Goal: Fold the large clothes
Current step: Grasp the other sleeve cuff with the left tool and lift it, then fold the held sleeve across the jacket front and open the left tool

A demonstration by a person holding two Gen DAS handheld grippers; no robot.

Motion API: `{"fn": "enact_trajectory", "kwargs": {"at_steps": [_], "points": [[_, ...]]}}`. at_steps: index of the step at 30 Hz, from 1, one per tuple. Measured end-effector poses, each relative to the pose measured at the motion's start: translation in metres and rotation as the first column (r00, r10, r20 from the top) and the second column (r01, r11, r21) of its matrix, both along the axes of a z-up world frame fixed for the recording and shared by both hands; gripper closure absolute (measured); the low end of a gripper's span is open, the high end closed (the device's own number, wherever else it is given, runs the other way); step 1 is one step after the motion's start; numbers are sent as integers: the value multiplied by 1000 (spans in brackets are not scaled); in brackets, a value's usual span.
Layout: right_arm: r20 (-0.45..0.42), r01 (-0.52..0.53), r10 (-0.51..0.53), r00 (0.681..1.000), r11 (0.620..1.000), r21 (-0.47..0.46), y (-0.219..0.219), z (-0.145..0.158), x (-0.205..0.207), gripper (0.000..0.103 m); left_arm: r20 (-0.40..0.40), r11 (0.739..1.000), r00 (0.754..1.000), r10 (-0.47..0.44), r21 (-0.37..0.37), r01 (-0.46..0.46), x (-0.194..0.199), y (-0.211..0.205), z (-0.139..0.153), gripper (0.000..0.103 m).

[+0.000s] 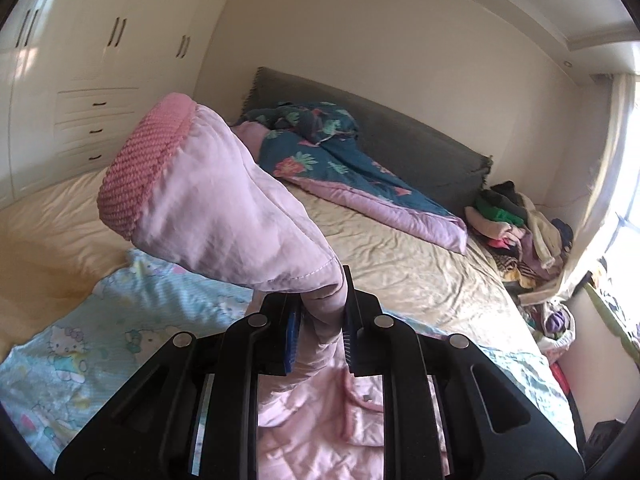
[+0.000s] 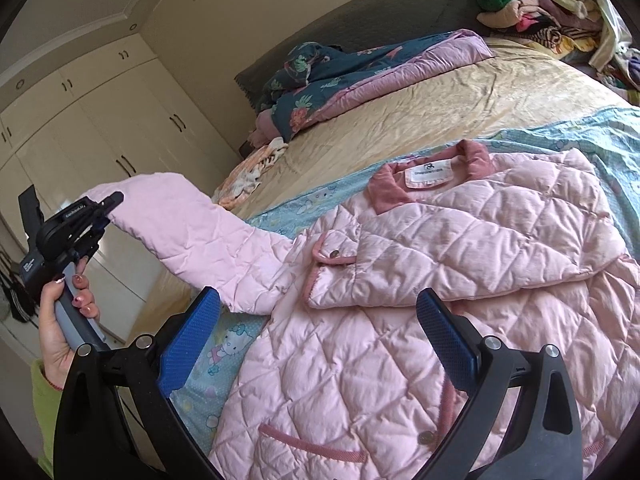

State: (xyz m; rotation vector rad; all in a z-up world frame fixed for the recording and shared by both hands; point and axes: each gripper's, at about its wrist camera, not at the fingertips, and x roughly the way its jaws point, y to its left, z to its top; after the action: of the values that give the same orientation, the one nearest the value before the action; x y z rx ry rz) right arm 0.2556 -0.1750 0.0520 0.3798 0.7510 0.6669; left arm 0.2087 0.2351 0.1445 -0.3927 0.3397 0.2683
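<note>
A pink quilted jacket (image 2: pixel 420 300) lies front-up on a light blue cartoon-print sheet (image 2: pixel 192 376) on the bed, collar toward the headboard. One sleeve (image 2: pixel 460 256) is folded across its chest. The other sleeve (image 2: pixel 200 232) is lifted off the bed to the left. My left gripper (image 1: pixel 320 320) is shut on that sleeve (image 1: pixel 224 208), whose knitted pink cuff (image 1: pixel 136 168) stands up beyond the fingers. In the right wrist view the left gripper (image 2: pixel 114 200) shows with a hand (image 2: pixel 60 312) on its handle. My right gripper (image 2: pixel 320 340) hovers open above the jacket's lower front.
A teal floral quilt (image 1: pixel 336 160) is bunched by the grey headboard (image 1: pixel 400 136). A heap of clothes (image 1: pixel 516 220) sits at the bed's far right corner by the window. White wardrobes (image 1: pixel 96 60) line the left wall. Beige sheet (image 1: pixel 400 256) spreads behind the jacket.
</note>
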Motion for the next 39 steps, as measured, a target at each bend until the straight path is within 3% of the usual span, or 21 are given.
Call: {"fn": "enact_trajectory", "kwargs": {"at_steps": [11,19,30,39], "points": [[-11,56,-56,998,998,39,-41,-3,5,5,3,992,995,-100,73,100,19,-60,2,93],[-28,107,-105,994,993,58,-70,-10,11,5,-15,972,978,-210,105,210,38,-101,-14,94],[-58,199,-195,979,977,71,-114,-24,21,5,-72,930,937,-341,117,347,63,-158,-51,94],[-66,292,-288,955,954,63,-149,-35,26,5,-141,876,883,-447,131,464,82,-204,-86,94]]}}
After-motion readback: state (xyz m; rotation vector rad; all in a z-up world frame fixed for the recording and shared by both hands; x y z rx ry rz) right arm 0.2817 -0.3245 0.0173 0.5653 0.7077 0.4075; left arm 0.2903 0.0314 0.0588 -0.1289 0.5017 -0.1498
